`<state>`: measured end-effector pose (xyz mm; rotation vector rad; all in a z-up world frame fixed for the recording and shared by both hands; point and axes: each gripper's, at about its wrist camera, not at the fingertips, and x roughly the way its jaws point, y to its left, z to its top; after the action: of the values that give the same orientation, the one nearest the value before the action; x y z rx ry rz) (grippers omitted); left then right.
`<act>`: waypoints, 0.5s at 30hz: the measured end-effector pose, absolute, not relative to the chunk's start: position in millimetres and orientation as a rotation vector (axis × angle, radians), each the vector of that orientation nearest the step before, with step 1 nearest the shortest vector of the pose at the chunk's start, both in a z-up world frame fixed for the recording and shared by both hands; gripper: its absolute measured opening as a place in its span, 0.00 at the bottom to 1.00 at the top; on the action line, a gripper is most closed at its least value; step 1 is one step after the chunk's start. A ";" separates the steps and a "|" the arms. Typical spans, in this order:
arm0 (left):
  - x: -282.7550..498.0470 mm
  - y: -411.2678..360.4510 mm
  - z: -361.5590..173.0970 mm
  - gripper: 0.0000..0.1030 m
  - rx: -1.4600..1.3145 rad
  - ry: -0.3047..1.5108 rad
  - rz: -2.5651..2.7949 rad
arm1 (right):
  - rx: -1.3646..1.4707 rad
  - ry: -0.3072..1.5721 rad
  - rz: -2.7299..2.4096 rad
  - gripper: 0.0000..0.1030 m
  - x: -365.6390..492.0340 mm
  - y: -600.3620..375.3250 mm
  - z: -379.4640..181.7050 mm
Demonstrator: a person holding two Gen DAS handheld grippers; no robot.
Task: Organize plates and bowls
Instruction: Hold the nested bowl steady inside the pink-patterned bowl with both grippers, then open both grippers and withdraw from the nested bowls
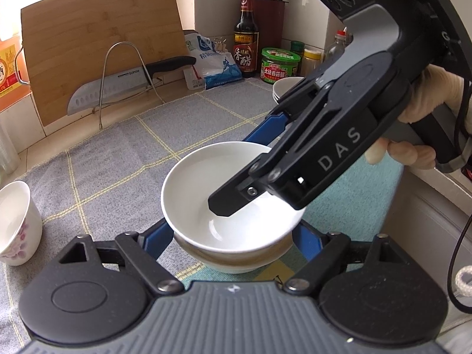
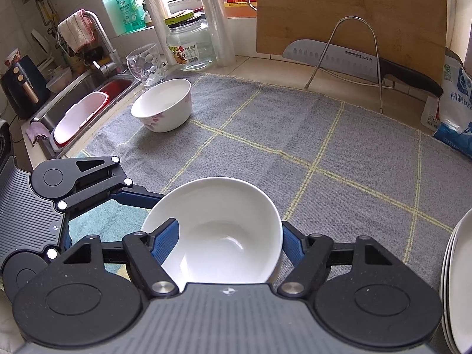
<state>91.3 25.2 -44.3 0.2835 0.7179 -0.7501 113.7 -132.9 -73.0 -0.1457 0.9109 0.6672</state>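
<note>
A plain white bowl (image 1: 200, 183) (image 2: 224, 212) sits nested in a second bowl (image 1: 236, 261) on the checked cloth. My right gripper (image 1: 236, 174) (image 2: 228, 230) comes in from the right and is shut on the upper bowl's wall, with one finger (image 1: 224, 203) inside and the blue finger (image 1: 265, 126) outside the rim. My left gripper (image 1: 234, 233) straddles the lower bowl, and its blue fingers (image 1: 159, 236) press on both sides. A white bowl with pink flowers (image 1: 14, 221) (image 2: 162, 106) stands apart to the left. White plates (image 1: 283, 88) (image 2: 460, 280) are stacked at the right.
A bamboo cutting board (image 1: 97, 38) leans on the back wall behind a wire rack (image 1: 124, 67) that holds a large knife (image 1: 112, 88). Sauce bottles and jars (image 1: 280, 65) stand at the back. A sink (image 2: 88, 88), a glass (image 2: 146, 65) and a jar (image 2: 191, 44) lie far left.
</note>
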 end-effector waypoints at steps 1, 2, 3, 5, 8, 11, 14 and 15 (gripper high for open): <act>91.2 25.0 -44.3 0.85 0.286 0.718 -0.750 | -0.145 0.911 0.667 0.76 113.7 -133.0 -73.0; 91.2 24.9 -44.5 0.85 0.288 0.717 -0.750 | -0.144 0.912 0.667 0.76 113.6 -132.9 -73.3; 91.5 24.6 -45.3 0.86 0.292 0.720 -0.748 | -0.144 0.912 0.667 0.76 113.8 -133.1 -73.3; 93.0 25.6 -46.3 0.87 0.278 0.732 -0.750 | -0.141 0.915 0.669 0.77 114.4 -133.1 -74.3; 95.7 27.5 -46.2 0.88 0.256 0.744 -0.755 | -0.148 0.912 0.670 0.85 113.4 -132.8 -75.6; 94.7 28.5 -42.1 0.90 0.269 0.727 -0.759 | -0.147 0.902 0.677 0.94 112.1 -132.9 -74.0; 93.8 31.2 -38.1 0.91 0.271 0.720 -0.767 | -0.158 0.885 0.667 0.99 110.8 -133.3 -71.4; 93.1 32.5 -36.9 0.91 0.271 0.719 -0.770 | -0.158 0.882 0.665 1.00 110.5 -134.1 -70.5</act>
<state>93.1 32.5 -36.9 0.2711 0.7190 -0.7698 110.5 -134.1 -70.5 -0.1577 0.8824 0.6654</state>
